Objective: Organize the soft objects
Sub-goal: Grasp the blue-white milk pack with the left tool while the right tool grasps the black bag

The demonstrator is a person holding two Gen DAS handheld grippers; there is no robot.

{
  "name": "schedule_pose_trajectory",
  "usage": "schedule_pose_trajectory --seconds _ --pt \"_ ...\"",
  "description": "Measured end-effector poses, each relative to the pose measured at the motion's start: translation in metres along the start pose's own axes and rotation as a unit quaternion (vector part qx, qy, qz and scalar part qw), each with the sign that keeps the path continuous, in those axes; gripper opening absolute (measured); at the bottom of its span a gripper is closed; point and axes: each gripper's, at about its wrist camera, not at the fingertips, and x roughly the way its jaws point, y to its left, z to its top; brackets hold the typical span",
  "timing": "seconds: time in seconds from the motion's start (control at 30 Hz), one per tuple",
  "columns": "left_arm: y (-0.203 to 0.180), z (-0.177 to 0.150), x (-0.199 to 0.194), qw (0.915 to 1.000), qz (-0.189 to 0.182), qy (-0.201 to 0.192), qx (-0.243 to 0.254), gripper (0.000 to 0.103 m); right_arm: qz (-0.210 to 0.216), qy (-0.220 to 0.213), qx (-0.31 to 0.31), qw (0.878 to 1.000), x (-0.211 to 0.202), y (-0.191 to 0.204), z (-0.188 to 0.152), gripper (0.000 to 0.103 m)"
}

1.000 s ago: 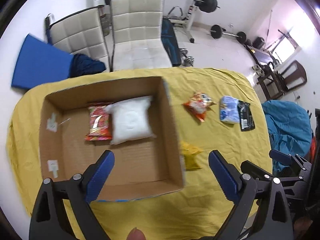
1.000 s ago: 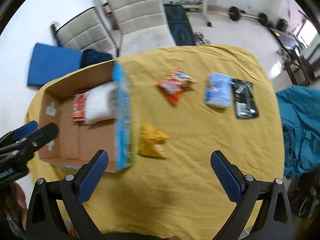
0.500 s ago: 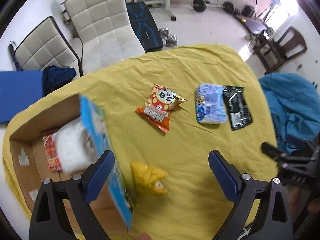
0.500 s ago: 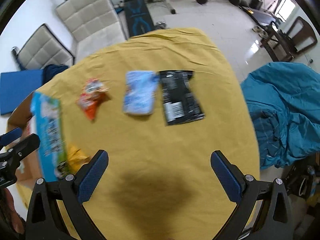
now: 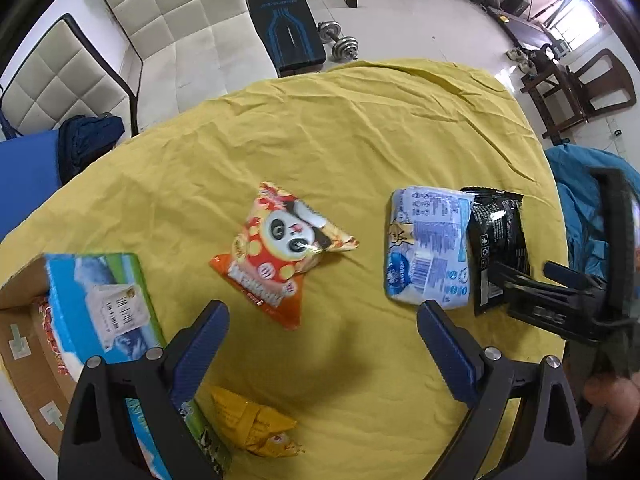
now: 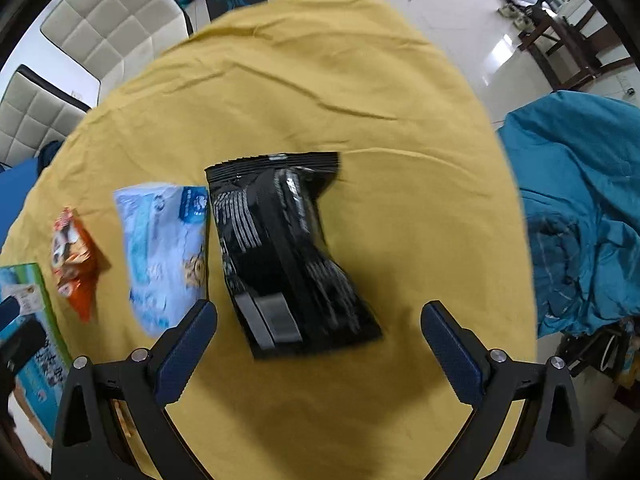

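Several soft packets lie on the yellow tablecloth [image 5: 360,140]: a panda snack bag [image 5: 280,252], a light blue pack [image 5: 428,248], a black pack [image 5: 498,240] and a small yellow bag [image 5: 256,428]. The cardboard box [image 5: 24,336] is at the left with packets inside. My left gripper [image 5: 322,344] is open and empty above the cloth just below the panda bag. My right gripper [image 6: 318,344] is open and empty, hovering over the near end of the black pack [image 6: 284,256], beside the blue pack [image 6: 164,248].
Two white padded chairs [image 5: 180,20] stand beyond the table. A teal cloth heap [image 6: 580,220] lies right of the table. Gym weights [image 5: 340,40] and dark wooden chairs [image 5: 580,88] are on the floor behind. The box's printed flap [image 5: 104,304] stands up at left.
Both grippers have swung right, away from the box. The left now faces the panda bag; the right has moved over the black pack. Both stayed open.
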Motion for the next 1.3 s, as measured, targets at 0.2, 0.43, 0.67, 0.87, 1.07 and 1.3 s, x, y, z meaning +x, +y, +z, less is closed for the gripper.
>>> schedule_pose_trajectory --seconds 0.2,0.43,0.67,0.87,1.07,1.3 --pt "-0.019 0.007 0.010 0.9998 0.000 0.013 0.013 0.096 -0.008 0.003 -0.015 1.000 0.023 0.016 0.008 0.063" --pt "-0.051 0.020 0.024 0.9988 -0.024 0.028 0.033 0.096 -0.010 0.030 -0.012 0.999 0.017 -0.009 -0.001 0.052" --pt "-0.070 0.032 0.050 0.9972 -0.028 0.060 0.036 0.096 0.047 0.032 0.034 0.998 0.025 -0.028 0.015 0.076" --pt "-0.076 0.030 0.060 0.9966 -0.018 0.070 0.041 0.096 0.028 0.035 0.025 0.999 0.033 -0.022 0.019 0.057" --pt "-0.082 0.032 0.071 0.9954 -0.031 0.079 0.043 0.096 0.013 0.043 0.014 0.999 0.019 -0.031 0.006 0.058" --pt "-0.096 0.043 0.091 0.9926 -0.042 0.103 0.049 0.075 0.027 0.042 0.029 0.998 0.018 -0.050 0.002 0.065"
